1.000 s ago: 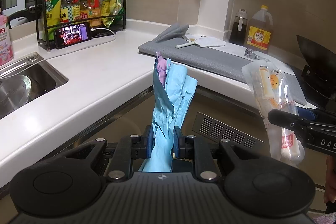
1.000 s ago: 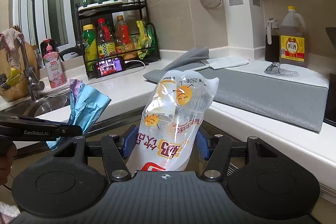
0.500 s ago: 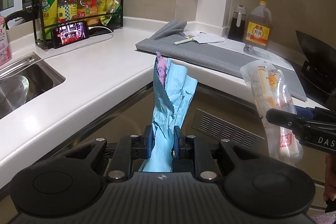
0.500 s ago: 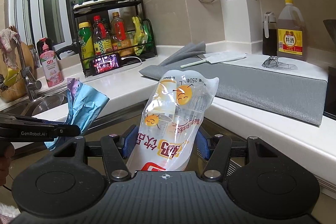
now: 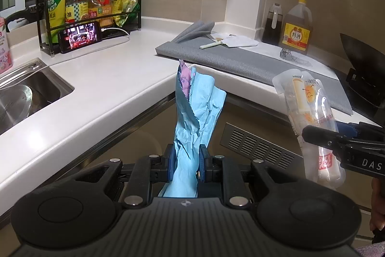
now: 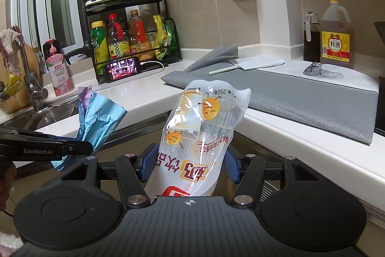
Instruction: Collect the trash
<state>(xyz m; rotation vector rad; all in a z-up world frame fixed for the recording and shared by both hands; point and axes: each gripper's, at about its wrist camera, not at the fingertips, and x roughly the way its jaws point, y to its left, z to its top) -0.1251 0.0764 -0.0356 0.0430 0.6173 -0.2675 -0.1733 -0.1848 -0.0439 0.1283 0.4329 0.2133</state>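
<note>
Left claw (image 5: 185, 161): pads pinched on a crumpled blue wrapper (image 5: 199, 112), which stands up from the jaws, in the air in front of the white tabletop (image 5: 101, 88).
Right claw (image 6: 190, 165): jaws wider, clamped on a clear milk pouch (image 6: 202, 131), upright, off the tabletop.
Relation: pouch right of wrapper, apart.
Far right: grey mat (image 6: 300, 93) with crumpled foil (image 6: 322, 70) near a brown jug (image 6: 335, 40).

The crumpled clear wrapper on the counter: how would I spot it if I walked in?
Find the grey mat along the counter's right stretch. At its far end stands a big amber jug with a yellow cap; the crumpled clear wrapper lies just before it, the only see-through thing with black line print.
</note>
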